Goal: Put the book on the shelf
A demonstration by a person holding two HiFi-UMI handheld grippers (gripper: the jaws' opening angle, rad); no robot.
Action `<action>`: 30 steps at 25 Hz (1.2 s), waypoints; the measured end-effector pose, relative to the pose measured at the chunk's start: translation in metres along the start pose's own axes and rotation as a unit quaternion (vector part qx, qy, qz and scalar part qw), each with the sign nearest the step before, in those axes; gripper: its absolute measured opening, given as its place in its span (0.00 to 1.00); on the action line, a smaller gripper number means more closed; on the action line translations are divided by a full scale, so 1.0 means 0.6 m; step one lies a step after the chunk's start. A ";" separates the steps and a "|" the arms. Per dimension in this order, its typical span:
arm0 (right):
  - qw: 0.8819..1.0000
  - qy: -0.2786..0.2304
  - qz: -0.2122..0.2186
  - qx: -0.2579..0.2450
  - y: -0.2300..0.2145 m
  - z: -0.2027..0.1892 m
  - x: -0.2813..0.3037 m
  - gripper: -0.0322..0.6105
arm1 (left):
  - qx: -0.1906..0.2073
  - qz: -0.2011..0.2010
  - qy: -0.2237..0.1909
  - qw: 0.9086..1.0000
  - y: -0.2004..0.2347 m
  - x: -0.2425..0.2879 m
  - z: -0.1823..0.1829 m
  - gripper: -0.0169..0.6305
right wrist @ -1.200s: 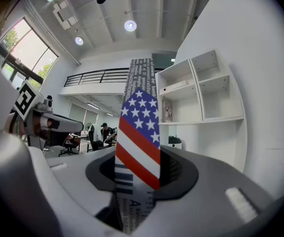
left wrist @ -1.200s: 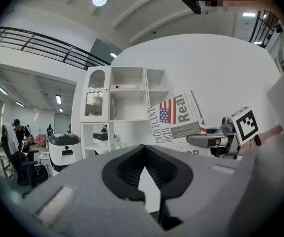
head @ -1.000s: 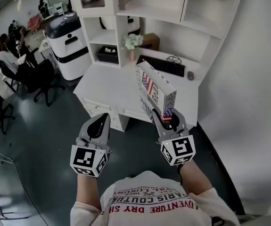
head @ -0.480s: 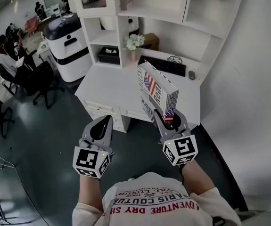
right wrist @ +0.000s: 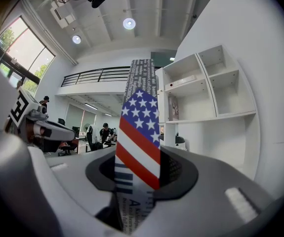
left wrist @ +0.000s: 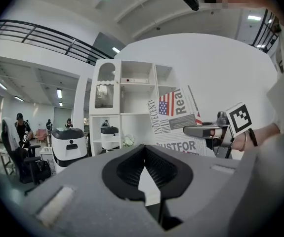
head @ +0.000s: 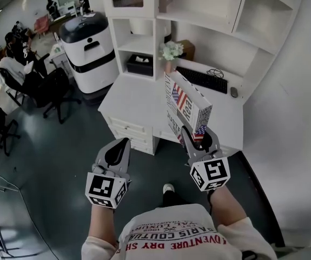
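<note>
White T-shirt (head: 171, 234) with red and black print, read inverted in part as "PARIS COUTU". A light shoe (head: 167, 188) on the dark grey floor (head: 52, 161) is now shown below the grippers, where it was not seen before. Left gripper (head: 118, 145) (left wrist: 144, 147): jaws brought together at the tips, nothing held. Right gripper (head: 198, 137) (right wrist: 137, 167): jaws clamped on the lower end of the white paperback book with an American flag cover (head: 187, 104) (right wrist: 139, 127) (left wrist: 174, 117), which is held upright in the air over the near edge of the white drawer desk (head: 139, 96), as it was earlier. "Real", "JUSTFOR" and "NOVECENT" can be read on the book. Desk and shelving are framed further right and lower than before. On the desk are listed a black keyboard (head: 201, 79), a grey mouse (head: 234, 92) and a small vase of pale flowers (head: 170, 53). Behind these is set the white open-compartment shelf unit (head: 209, 15). To the left are found a white and black rounded machine (head: 87, 42), black office chairs (head: 52, 88) and seated people (head: 14, 45).
</note>
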State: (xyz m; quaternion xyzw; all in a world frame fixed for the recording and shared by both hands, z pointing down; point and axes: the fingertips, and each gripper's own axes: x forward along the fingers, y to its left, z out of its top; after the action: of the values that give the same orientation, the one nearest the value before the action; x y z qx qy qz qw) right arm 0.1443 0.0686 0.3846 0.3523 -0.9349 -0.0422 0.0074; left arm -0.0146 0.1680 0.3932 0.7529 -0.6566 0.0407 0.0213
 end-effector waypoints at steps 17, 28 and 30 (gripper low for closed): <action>1.000 -0.017 -0.006 0.006 -0.170 -0.012 0.307 0.28 | 0.010 -0.005 -0.006 1.000 0.174 0.320 0.023 0.03; 0.999 -0.023 -0.037 0.022 -0.296 0.001 0.455 0.28 | 0.020 -0.042 -0.021 0.999 0.234 0.521 0.065 0.03; 0.998 -0.023 -0.049 0.016 -0.307 0.006 0.467 0.28 | 0.022 -0.053 -0.023 0.998 0.243 0.544 0.073 0.03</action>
State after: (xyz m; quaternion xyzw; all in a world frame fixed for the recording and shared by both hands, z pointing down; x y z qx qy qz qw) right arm 0.0546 -0.2538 0.3611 0.3967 -0.9170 -0.0357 -0.0224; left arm -0.1137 -0.1778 0.3755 0.7873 -0.6154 0.0370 -0.0079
